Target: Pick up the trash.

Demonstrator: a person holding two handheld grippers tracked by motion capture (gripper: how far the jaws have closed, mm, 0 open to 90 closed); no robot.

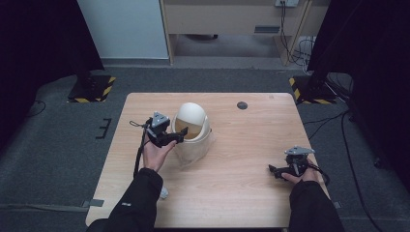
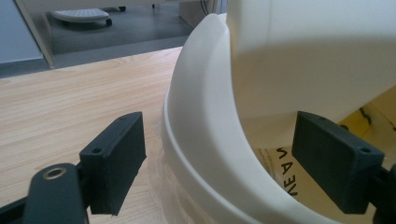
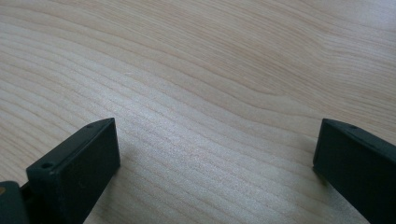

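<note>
A cream-white, helmet-shaped shell [image 1: 193, 121] stands left of centre on the wooden table [image 1: 251, 145], its opening showing a brownish inside. My left gripper [image 1: 181, 134] is at the shell's left side, open. In the left gripper view its jaws straddle the shell's curved rim [image 2: 201, 140]: one jaw is outside over the table, the other inside near a yellow sheet with printed letters [image 2: 285, 172]. I cannot tell whether a jaw touches the rim. My right gripper [image 1: 271, 170] rests low near the table's front right, open, with bare wood [image 3: 215, 93] between its jaws.
A small dark round cap [image 1: 242, 105] sits in the tabletop near the far edge. Beyond the table are grey carpet, a wooden desk [image 1: 232, 19] with cables [image 1: 300, 48], and black stands on hazard-striped bases [image 1: 92, 89] at both far corners.
</note>
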